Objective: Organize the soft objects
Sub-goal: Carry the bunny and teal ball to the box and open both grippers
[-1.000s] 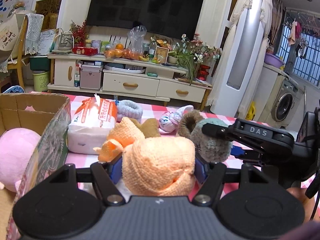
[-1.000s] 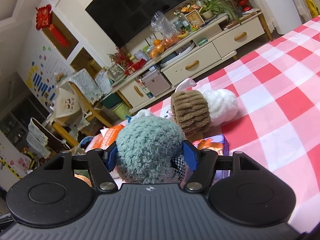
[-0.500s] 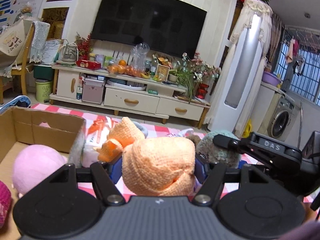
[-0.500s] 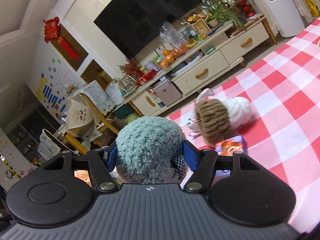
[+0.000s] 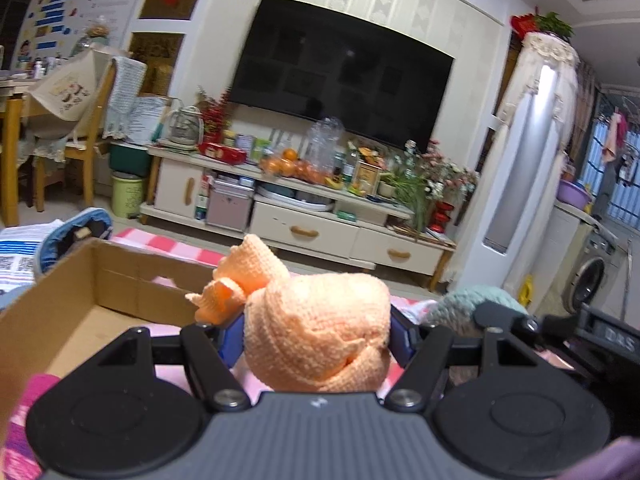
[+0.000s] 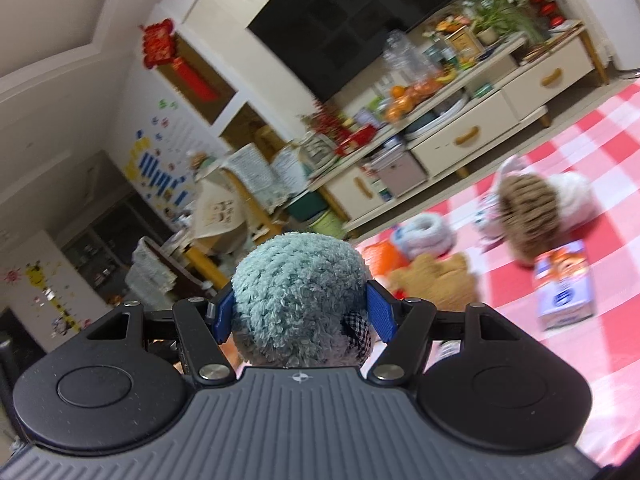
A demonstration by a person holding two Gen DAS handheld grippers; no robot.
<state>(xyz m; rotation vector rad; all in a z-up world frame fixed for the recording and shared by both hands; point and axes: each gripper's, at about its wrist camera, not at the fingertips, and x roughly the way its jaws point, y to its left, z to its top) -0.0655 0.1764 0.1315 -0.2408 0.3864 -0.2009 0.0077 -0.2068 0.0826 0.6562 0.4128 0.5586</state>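
- Peach knitted toy [image 5: 318, 332] sits squeezed between the blue pads of the left gripper [image 5: 318, 338], held clear of the table with its paler ear or tail flopping off to the left; the jaws are closed on it across its roundest part.
- It looks light and very soft: the yarn dents under the pads, so it should not slip, though the loose flap could catch on a box edge.
- Teal fluffy toy [image 6: 300, 300] is clamped the same way in the right gripper [image 6: 300, 314], pads pressing into its pile on both sides, a small checked patch showing near the right pad; it too reads as light, springy and safe to squeeze firmly.
- Cardboard box [image 5: 120, 280] lies open just ahead and to the left of the left gripper, with something pink low at its near corner; its near wall is the thing to clear before letting go.
- In the left wrist view the right gripper and its teal load ride close on the right, so the two could bump if both head for the box together.
- Checked tablecloth [image 6: 580, 168] carries what is left: a brown ribbed plush [image 6: 524, 216] against a white one, a pale fluffy ring [image 6: 424, 236], a tan toy [image 6: 432, 280] and a small printed pack [image 6: 564, 284].
- Beyond the table stands a low cabinet [image 5: 320, 232] under a dark television [image 5: 336, 80], well apart from the work.
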